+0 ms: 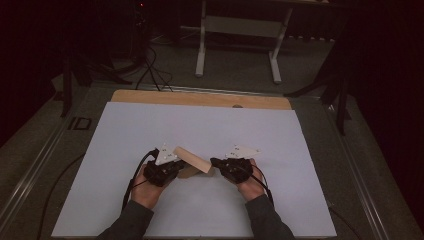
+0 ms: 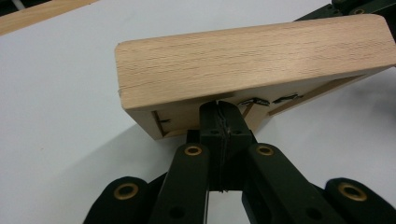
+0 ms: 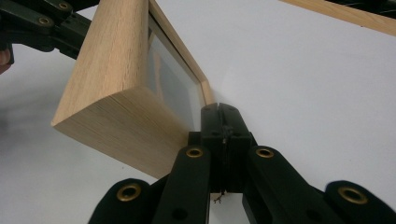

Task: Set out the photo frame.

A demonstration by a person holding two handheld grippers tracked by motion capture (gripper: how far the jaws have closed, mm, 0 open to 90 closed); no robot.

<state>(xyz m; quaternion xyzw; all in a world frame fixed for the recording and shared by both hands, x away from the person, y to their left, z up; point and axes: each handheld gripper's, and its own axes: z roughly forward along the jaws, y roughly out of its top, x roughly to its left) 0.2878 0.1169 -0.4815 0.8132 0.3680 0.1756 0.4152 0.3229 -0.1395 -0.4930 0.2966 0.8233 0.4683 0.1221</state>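
The worktop (image 1: 125, 145), covered by a white sheet with a strip of bare wood along its far edge, carries the work near its front middle. There a wooden picture frame (image 1: 192, 161) stands tilted off the sheet, held between the two tools rather than lying flat.

The left tool (image 1: 176, 169) sits at the frame's left end. In the left gripper view its jaws are pressed together against the frame's (image 2: 252, 60) lower back edge, where small metal tabs show; they look clenched on that rim, though how much wood is between them cannot be told.

The right tool (image 1: 216, 162) meets the frame's right end. In the right gripper view its jaws are closed tight at the corner of the frame (image 3: 112, 93), just beside the glass pane (image 3: 170, 86), gripping or pressing the thin front lip.

The step in hand seems to be lifting and turning the frame with both tools. The next move likely calls for tilting it steadily, both ends moving together, so neither thin hold slips off.
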